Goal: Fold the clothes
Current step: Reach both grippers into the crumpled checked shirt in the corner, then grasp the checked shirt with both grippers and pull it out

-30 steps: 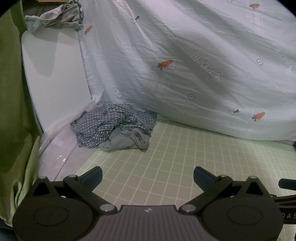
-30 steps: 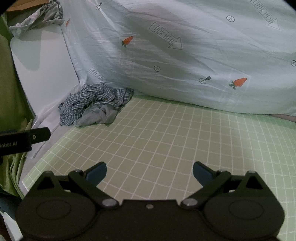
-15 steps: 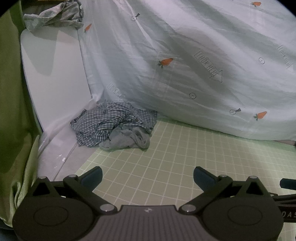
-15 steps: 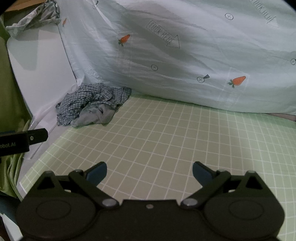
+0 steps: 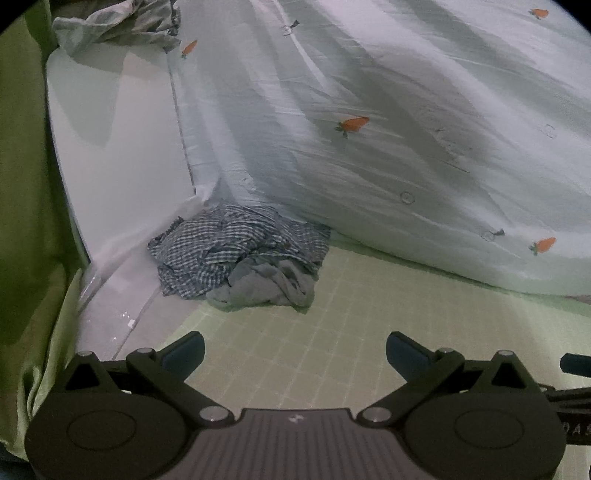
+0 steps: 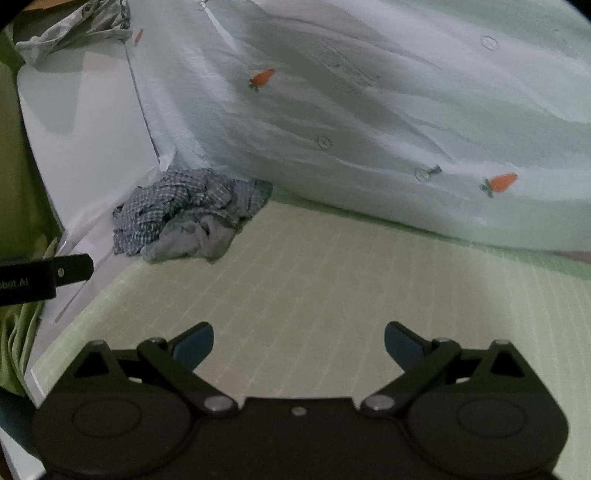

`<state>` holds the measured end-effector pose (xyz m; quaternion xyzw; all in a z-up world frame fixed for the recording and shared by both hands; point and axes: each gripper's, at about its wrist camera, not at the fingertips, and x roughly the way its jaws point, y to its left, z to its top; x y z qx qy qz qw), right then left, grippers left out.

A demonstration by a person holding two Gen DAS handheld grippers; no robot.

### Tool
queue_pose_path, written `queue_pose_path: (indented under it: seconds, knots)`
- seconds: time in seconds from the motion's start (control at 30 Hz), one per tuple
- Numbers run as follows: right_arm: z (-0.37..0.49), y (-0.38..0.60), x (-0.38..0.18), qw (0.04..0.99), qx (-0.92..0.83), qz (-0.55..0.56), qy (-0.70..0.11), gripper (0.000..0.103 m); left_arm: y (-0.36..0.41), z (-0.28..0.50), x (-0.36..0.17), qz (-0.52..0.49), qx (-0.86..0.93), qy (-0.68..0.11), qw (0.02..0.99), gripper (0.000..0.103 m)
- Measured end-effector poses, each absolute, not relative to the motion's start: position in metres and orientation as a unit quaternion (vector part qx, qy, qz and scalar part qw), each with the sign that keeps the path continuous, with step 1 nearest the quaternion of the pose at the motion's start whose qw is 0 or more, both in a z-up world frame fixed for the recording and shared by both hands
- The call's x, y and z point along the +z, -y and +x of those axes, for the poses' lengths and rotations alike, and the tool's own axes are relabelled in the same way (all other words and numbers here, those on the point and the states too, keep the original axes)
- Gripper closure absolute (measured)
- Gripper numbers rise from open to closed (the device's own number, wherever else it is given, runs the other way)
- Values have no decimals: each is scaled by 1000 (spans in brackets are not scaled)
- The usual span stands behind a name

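Observation:
A crumpled blue-and-white checked garment (image 5: 229,243) (image 6: 184,203) lies heaped at the far left of the green grid mat (image 5: 369,325) (image 6: 332,280), with a grey garment (image 5: 266,284) (image 6: 192,236) bunched against its near side. My left gripper (image 5: 295,350) is open and holds nothing, well short of the heap. My right gripper (image 6: 299,343) is also open with nothing in it, farther right over the bare mat. The left gripper's body (image 6: 40,277) shows at the left edge of the right wrist view.
A pale sheet with carrot prints (image 5: 406,129) (image 6: 369,110) hangs behind the mat as a backdrop. A white panel (image 5: 118,147) stands at the left, with crumpled cloth (image 5: 118,22) on top. Green fabric (image 5: 29,184) hangs at the far left edge.
Both grippers have moved forward toward the heap of clothes, which now looks nearer. Both stay open and hold nothing.

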<state>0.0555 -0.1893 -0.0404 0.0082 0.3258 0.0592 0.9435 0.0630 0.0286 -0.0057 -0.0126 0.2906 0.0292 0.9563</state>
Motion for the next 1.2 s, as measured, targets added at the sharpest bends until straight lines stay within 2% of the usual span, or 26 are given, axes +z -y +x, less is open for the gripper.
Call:
queue_pose_path:
  seconds: [0.23,0.5,0.57,0.63,0.77,0.87,0.97,1.07,1.1,1.13,1.17,1.2]
  knots:
    - [135,160,-24,952,80,-2,-294,5,-62,127,-6,-30,54,-287,956,0]
    - [261,108,-34,950,90,-8,-298,17,-115,235,-27,-53,93,-309,945,2]
    - [292,96,-46,946,91,-15,-310,21,-128,264,-37,-54,99,-318,941,6]
    - [323,84,-61,941,96,-18,-324,24,-139,294,-49,-58,99,-333,936,13]
    - [367,57,-89,932,117,-33,-340,39,-150,338,-72,-61,94,-359,927,24]
    - [395,36,-107,926,140,-50,-346,41,-158,365,-91,-64,92,-378,919,32]
    - [422,14,-126,920,162,-67,-352,41,-164,383,-105,-70,89,-391,913,44]
    - [449,-7,-145,912,184,-84,-357,42,-167,395,-115,-80,88,-397,910,64]
    - [451,-9,-147,912,187,-86,-355,43,-169,397,-116,-87,88,-394,911,74]
    - [445,-3,-144,915,183,-84,-349,45,-171,399,-117,-93,88,-393,911,78]
    - [439,2,-141,918,180,-83,-343,59,-171,399,-117,-97,87,-392,911,80]
    - [432,7,-138,921,176,-81,-337,78,-170,399,-116,-98,87,-391,911,85]
